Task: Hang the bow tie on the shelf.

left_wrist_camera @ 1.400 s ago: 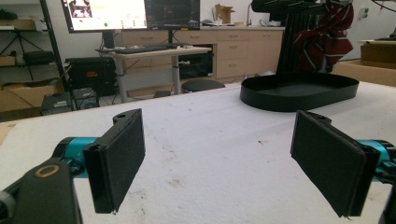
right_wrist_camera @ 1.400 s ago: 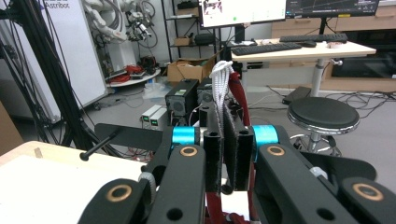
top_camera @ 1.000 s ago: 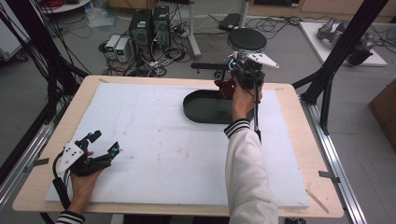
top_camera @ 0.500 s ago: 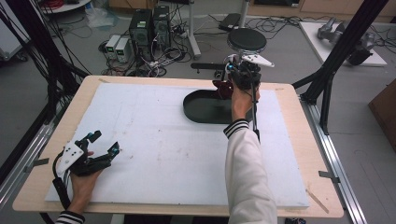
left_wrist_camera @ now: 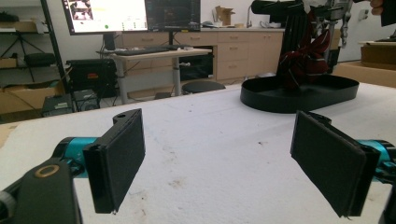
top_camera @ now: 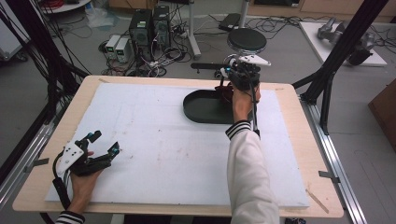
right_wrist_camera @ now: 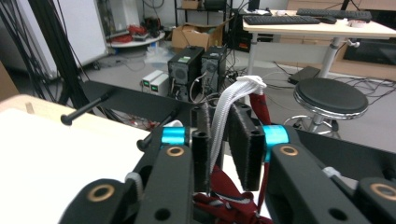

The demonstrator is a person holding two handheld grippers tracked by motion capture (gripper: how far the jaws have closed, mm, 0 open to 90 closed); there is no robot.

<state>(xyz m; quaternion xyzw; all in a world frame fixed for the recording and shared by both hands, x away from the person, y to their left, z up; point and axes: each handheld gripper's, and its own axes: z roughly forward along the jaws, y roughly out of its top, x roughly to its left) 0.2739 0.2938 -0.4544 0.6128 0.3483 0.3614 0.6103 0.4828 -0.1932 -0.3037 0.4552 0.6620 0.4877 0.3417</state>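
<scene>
Right gripper (right_wrist_camera: 219, 154): over the black tray (top_camera: 205, 107) near the far edge of the tabletop (top_camera: 289, 186); its jaws have just been opening and stand a little apart, a white cord (right_wrist_camera: 231, 112) running up between them; whether the pads press it I cannot tell.
Red cloth item (left_wrist_camera: 303, 60): lies bunched in the tray's far right part, below the right gripper.
Left gripper (top_camera: 100, 151): near the tabletop's near left corner, jaws wide apart, nothing between them.
</scene>
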